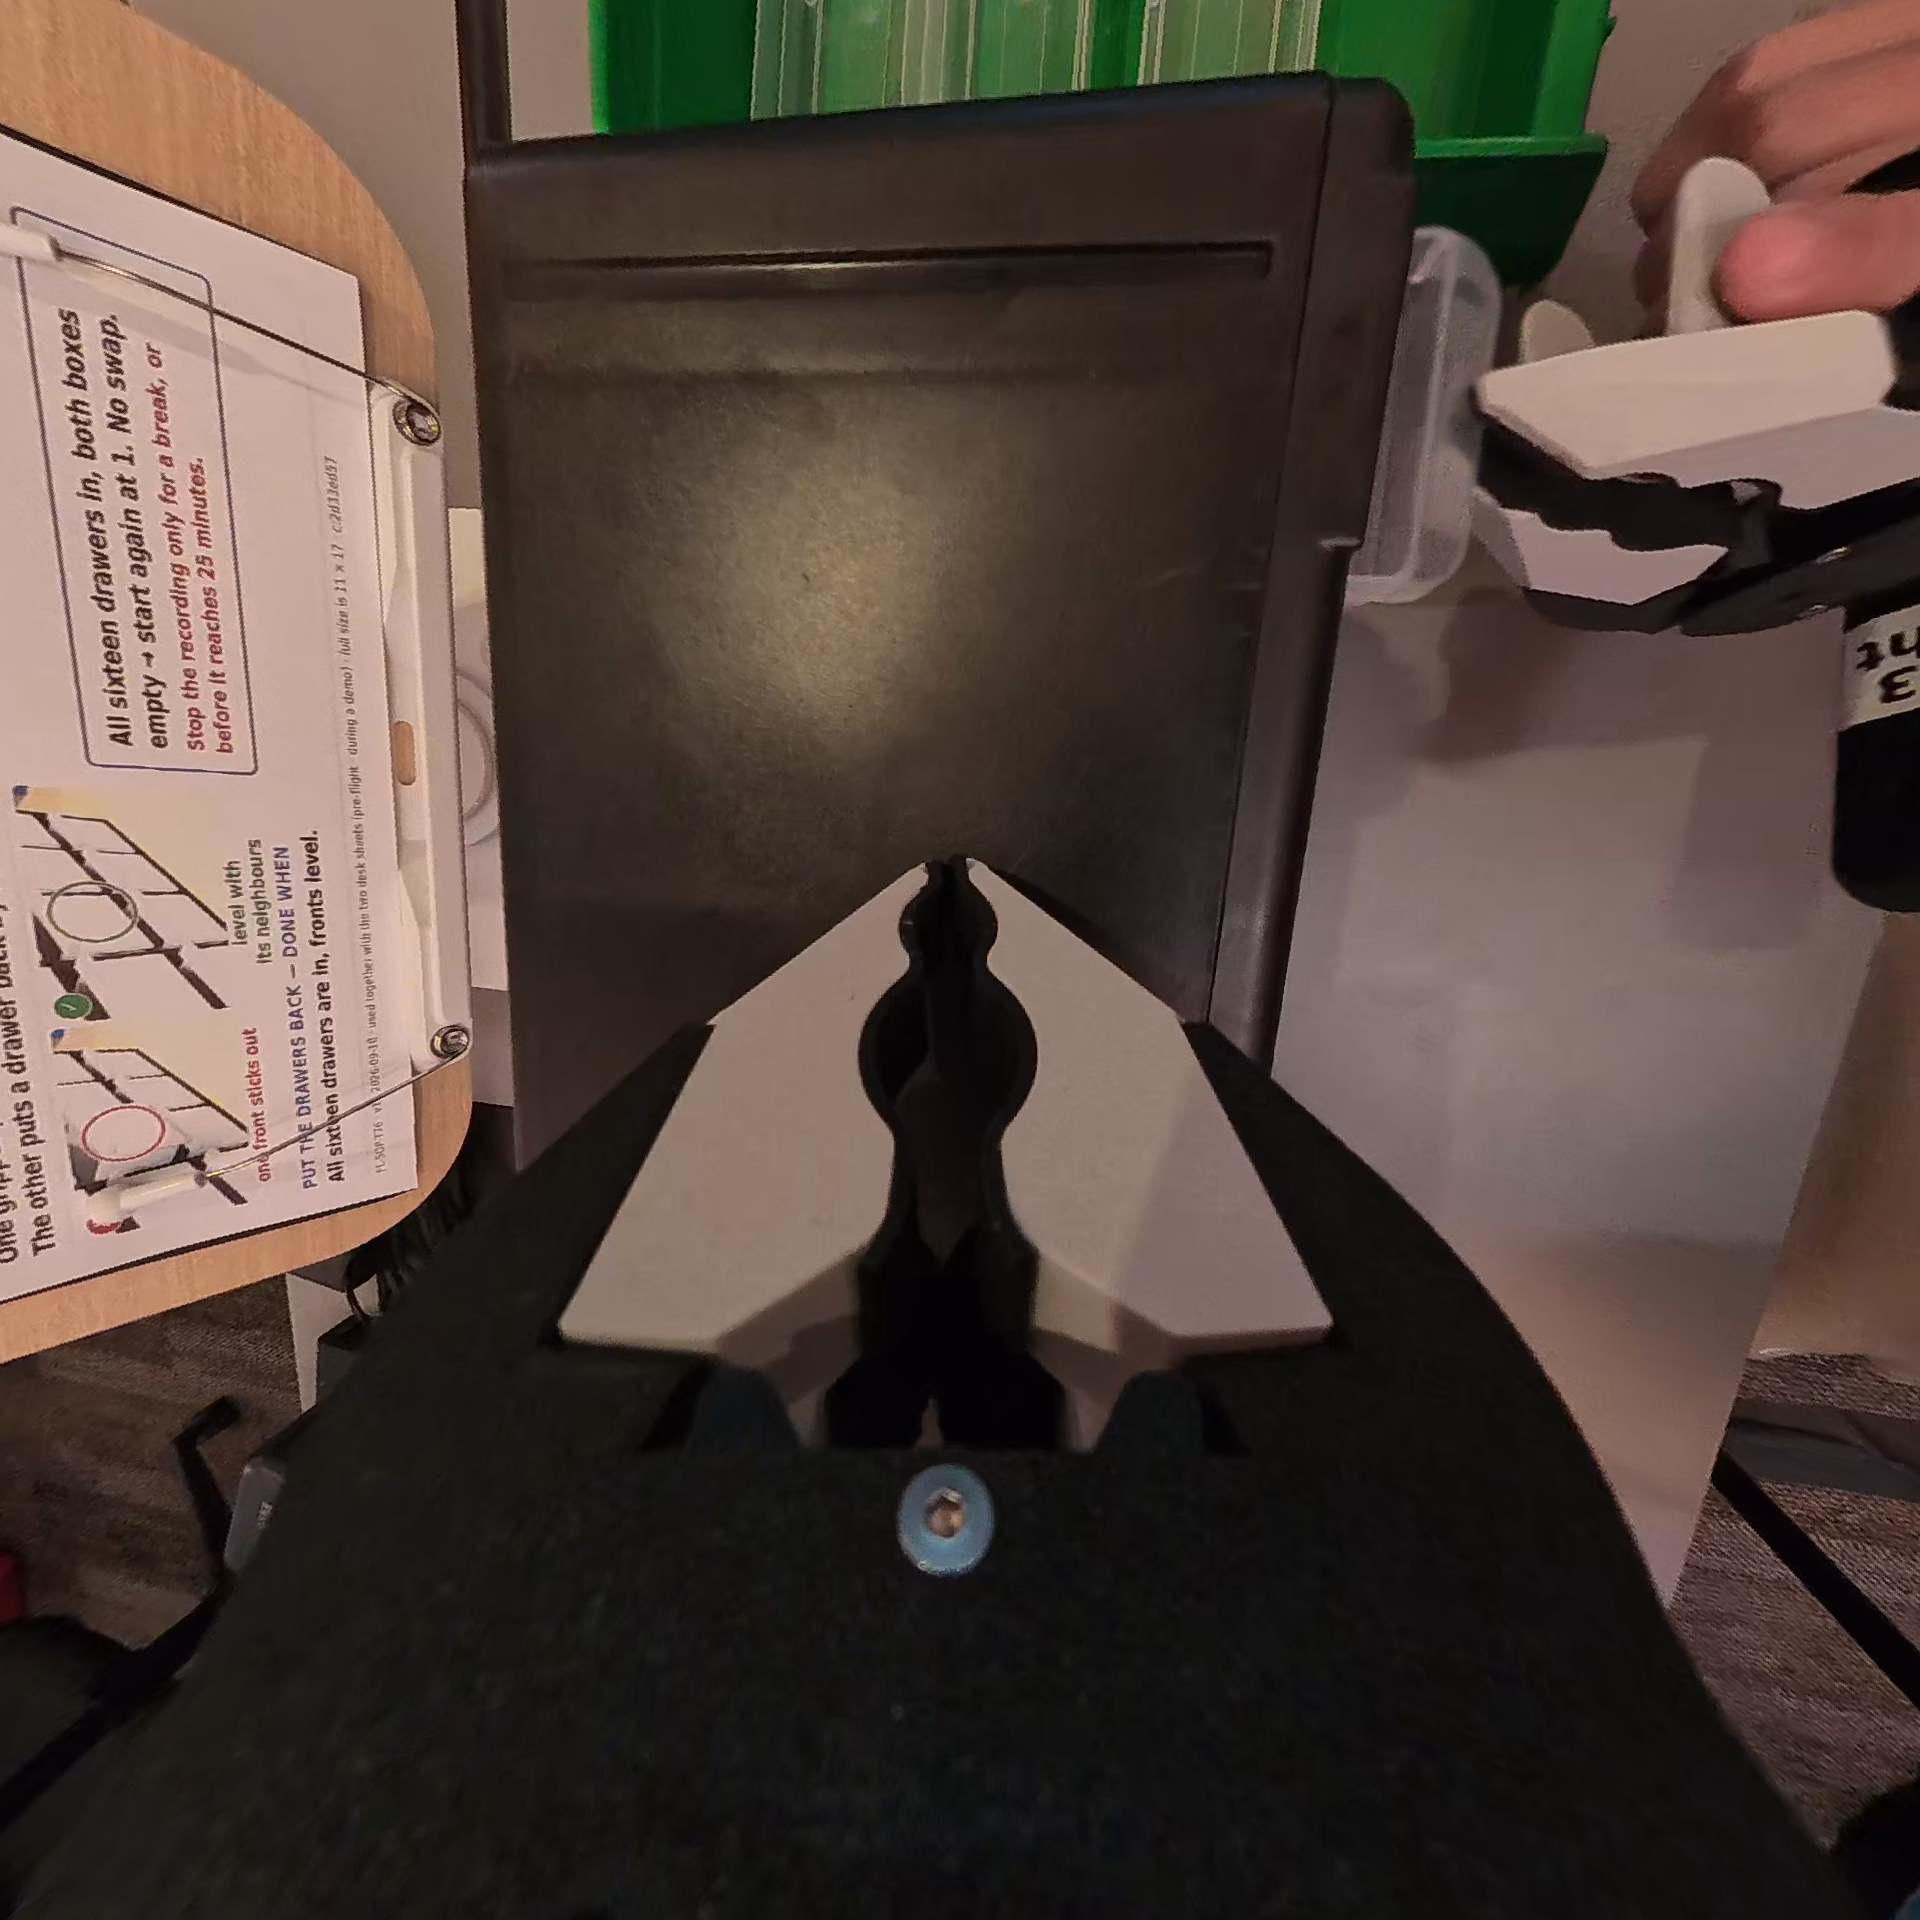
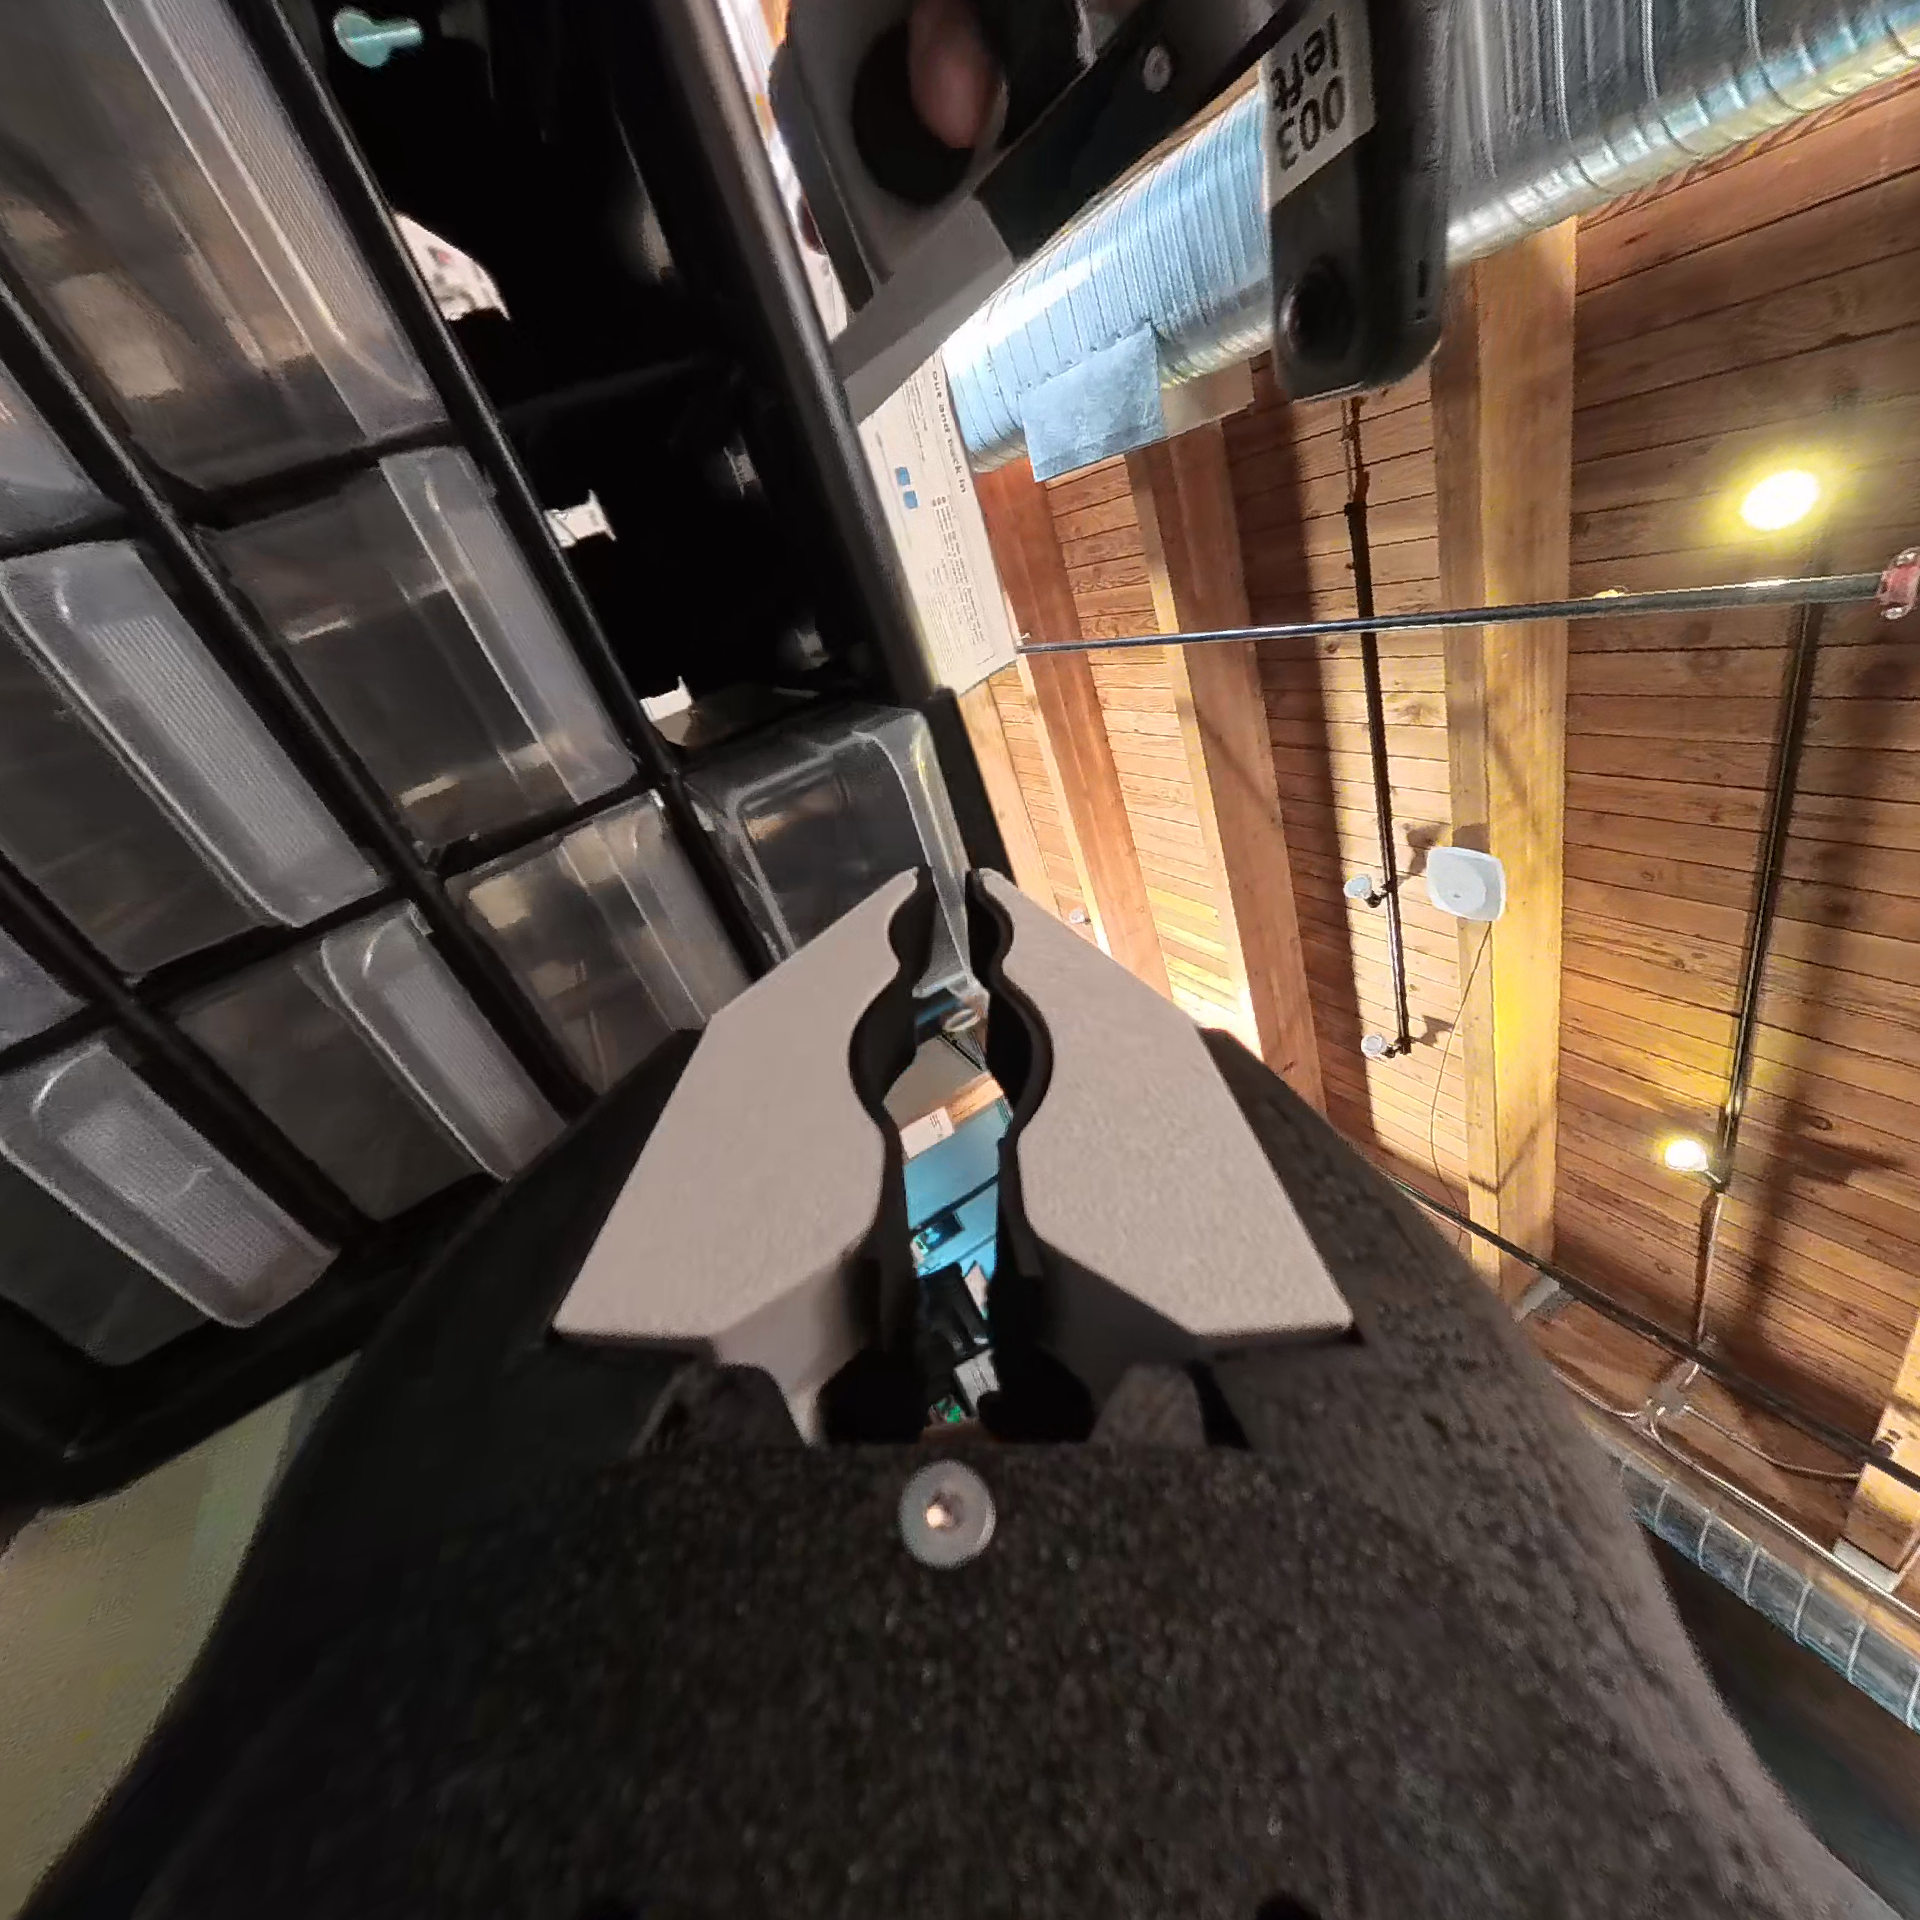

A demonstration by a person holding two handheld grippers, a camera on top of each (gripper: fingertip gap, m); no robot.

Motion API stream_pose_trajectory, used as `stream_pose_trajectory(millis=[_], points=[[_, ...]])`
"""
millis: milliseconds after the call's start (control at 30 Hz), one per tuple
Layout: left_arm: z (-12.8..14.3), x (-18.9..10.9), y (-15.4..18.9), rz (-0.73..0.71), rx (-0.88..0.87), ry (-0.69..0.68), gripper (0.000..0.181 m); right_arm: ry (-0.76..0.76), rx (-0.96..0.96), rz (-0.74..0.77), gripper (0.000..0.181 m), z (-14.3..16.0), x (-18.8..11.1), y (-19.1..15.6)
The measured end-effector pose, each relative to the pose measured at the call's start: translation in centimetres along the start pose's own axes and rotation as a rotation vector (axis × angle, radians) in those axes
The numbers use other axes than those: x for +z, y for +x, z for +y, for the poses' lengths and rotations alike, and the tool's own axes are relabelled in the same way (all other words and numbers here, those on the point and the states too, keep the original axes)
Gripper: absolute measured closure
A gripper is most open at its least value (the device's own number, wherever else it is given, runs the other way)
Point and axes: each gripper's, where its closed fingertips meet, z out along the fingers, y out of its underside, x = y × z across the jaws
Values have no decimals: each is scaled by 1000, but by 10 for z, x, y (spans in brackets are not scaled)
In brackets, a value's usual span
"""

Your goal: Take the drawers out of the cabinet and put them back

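The black cabinet (image 1: 894,582) fills the left wrist view with a plain flat panel facing me. My left gripper (image 1: 948,868) is shut and empty, its tips right at that panel. In the right wrist view the cabinet front (image 2: 436,873) shows several clear drawers (image 2: 416,634) in their slots and some dark open slots (image 2: 665,499). My right gripper (image 2: 943,885) is nearly closed on the front lip of the corner clear drawer (image 2: 831,810). That drawer (image 1: 1439,416) and the right gripper (image 1: 1507,488) also show at the cabinet's right edge in the left wrist view.
A wooden clipboard with a printed sheet (image 1: 208,644) stands left of the cabinet. A green bin (image 1: 1039,52) sits behind it. A hand (image 1: 1808,208) holds the right gripper. The left gripper's body (image 2: 1351,208) hangs above in the right wrist view, before a wooden ceiling.
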Motion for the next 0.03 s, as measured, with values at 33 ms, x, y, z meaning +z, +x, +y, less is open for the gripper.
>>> stream_pose_trajectory(millis=[33], points=[[0,0,0,3,-3,0,181,-2,-2,-1,176,-1,-4,2]])
